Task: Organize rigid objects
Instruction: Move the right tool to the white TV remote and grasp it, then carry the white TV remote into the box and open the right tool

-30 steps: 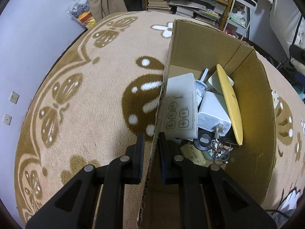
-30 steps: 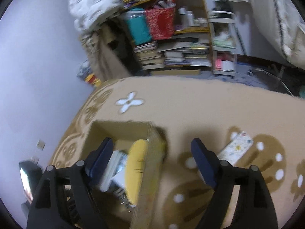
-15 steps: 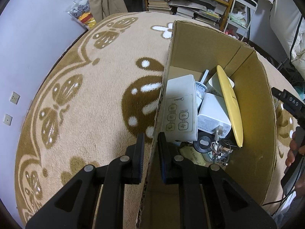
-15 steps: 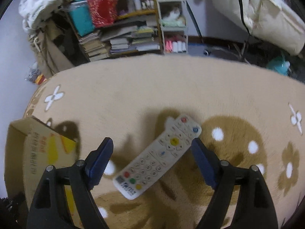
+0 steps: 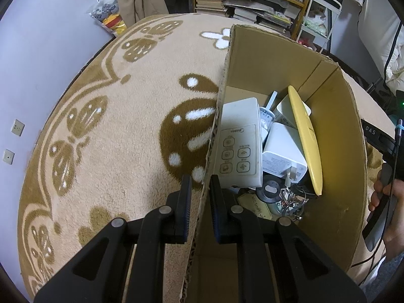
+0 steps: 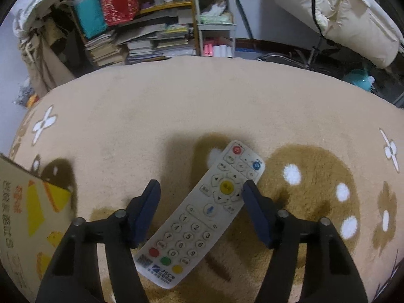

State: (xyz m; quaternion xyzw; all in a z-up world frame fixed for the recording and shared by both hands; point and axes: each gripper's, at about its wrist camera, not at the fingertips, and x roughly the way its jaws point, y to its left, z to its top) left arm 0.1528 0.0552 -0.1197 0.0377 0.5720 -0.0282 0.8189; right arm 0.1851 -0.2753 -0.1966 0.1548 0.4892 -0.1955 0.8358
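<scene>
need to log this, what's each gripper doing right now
left gripper: shut on the cardboard box wall.
right gripper: open, jaws just been closing around the white remote control on the rug, not yet gripping.

Dim indoor light, sharp focus — soft shadows on the rug [image 6: 176,106], fisheye-bent edges.
</scene>
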